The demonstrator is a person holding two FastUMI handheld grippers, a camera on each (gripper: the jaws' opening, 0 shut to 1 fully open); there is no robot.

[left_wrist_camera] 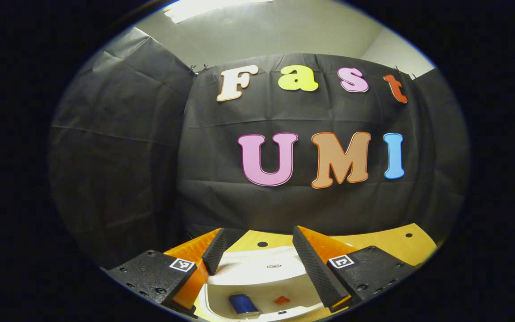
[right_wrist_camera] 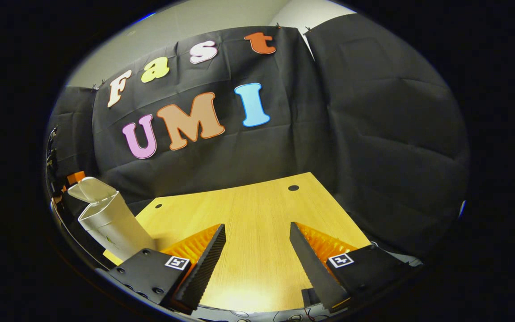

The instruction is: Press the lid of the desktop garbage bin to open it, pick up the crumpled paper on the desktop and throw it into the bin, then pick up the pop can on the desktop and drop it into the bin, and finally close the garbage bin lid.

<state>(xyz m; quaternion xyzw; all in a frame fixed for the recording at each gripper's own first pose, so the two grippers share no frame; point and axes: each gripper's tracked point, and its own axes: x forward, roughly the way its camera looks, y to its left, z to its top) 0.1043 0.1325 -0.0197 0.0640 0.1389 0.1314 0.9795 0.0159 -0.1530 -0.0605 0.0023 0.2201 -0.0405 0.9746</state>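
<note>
In the left gripper view, the left gripper [left_wrist_camera: 257,264] hangs directly over the open bin [left_wrist_camera: 257,308], jaws spread wide and holding nothing. Down inside, the can [left_wrist_camera: 242,304] lies at 7 o'clock of the opening and a small orange scrap [left_wrist_camera: 281,299], probably the paper, sits near 5 o'clock. The lid [left_wrist_camera: 262,268] stands tipped back at 12 o'clock, between the fingers.

Both items look deposited, so closing the lid is the step in hand. To do it well, I would bring 1 finger over the lid's far edge and push it forward and down evenly, rather than pinching it, keeping the bin from sliding on the table [left_wrist_camera: 400,243].

In the right gripper view, the right gripper [right_wrist_camera: 257,250] is also wide apart and empty above bare table, with the bin at 9 o'clock, lid raised. It could steady the bin's wall.
</note>
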